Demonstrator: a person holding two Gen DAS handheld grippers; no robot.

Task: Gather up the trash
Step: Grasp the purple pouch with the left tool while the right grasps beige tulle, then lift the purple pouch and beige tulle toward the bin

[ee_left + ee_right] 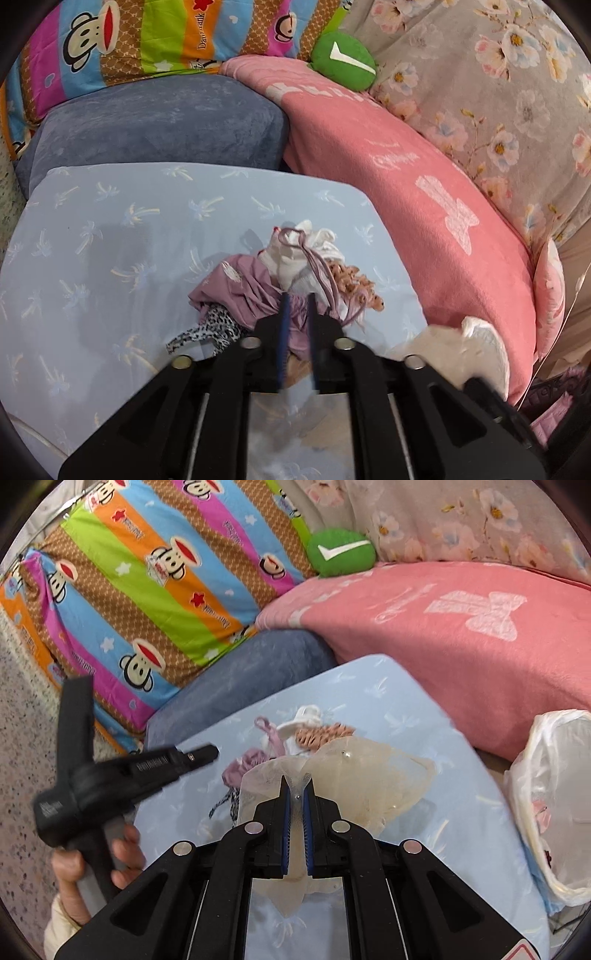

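Observation:
A small heap lies on the pale blue palm-print sheet (110,240): purple cloth (240,291), a white sock (295,262), a curly tan scrunchie (354,284) and a leopard-print strip (214,332). My left gripper (298,306) is over the heap, its blue pads closed on a fold of the purple cloth. A hand (92,856) holds that left gripper (199,755) at the left of the right wrist view. My right gripper (297,786) is shut on a sheer cream mesh pouch (369,771), which hangs in front of the heap.
A white plastic trash bag (554,794) stands open at the right, beside the sheet. A pink pillow (406,184), a blue-grey cushion (147,122), a striped monkey-print quilt (147,590), a green round cushion (343,61) and a floral blanket (498,74) ring the far side.

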